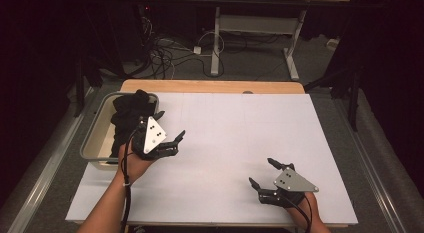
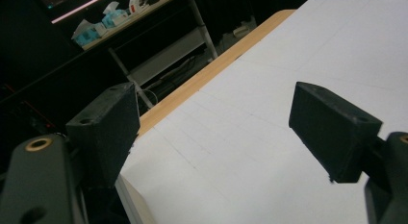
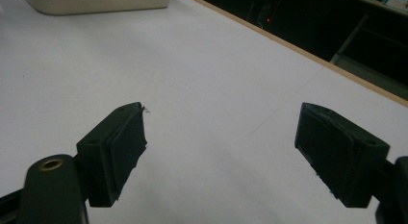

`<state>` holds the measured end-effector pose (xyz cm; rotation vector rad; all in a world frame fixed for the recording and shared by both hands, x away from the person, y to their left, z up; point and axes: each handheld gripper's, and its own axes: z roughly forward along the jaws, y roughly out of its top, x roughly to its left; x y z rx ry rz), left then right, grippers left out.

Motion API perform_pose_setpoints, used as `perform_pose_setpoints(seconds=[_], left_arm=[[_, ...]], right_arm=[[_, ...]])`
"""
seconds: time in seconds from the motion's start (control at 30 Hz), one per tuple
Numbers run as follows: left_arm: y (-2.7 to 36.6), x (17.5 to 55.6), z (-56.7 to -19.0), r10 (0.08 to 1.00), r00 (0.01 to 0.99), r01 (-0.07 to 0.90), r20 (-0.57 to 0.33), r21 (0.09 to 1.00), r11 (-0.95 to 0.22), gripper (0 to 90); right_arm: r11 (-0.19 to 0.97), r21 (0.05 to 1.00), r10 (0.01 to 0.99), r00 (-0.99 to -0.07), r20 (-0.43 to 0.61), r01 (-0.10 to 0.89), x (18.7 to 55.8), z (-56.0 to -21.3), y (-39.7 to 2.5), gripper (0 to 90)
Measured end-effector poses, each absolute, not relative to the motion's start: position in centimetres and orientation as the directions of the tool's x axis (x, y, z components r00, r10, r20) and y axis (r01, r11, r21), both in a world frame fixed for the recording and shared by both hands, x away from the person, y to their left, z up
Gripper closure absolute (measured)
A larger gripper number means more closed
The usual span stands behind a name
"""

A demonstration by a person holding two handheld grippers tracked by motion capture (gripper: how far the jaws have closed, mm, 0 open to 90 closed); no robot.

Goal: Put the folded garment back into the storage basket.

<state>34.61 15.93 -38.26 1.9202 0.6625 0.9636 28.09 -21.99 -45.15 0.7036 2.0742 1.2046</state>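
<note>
A grey bin (image 1: 92,138) stands at the table's left edge with a heap of black cloth (image 1: 127,115) in it. My left gripper (image 1: 171,124) hovers just right of the bin over the white sheet (image 1: 240,133), open and holding nothing. In the left gripper view its jaws stand wide apart around bare sheet (image 2: 250,137), the left gripper (image 2: 216,132) aimed at the far wooden edge (image 2: 202,80). My right gripper (image 1: 260,171) is near the front right of the sheet, also open and empty. In the right gripper view, the right gripper (image 3: 219,147) faces the bin's pale wall (image 3: 96,3) far off.
The white sheet covers most of the wooden table (image 1: 210,86). Beyond the far edge, cables (image 1: 165,53) lie on the floor beside another desk's legs (image 1: 216,38). A dark shelf with tissue boxes (image 2: 103,24) stands in the background.
</note>
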Motion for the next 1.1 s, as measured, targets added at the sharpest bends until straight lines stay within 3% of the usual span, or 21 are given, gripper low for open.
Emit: perform_pose_setpoints(seconds=[1.1], left_arm=[[13.3,32.3,-40.4,0.657,0.633,0.021,0.410,0.839,-0.543,17.6]], right_arm=[[0.451,0.885,0.695,-0.668,-0.267,0.116,27.8,-45.2,-21.5,18.8]])
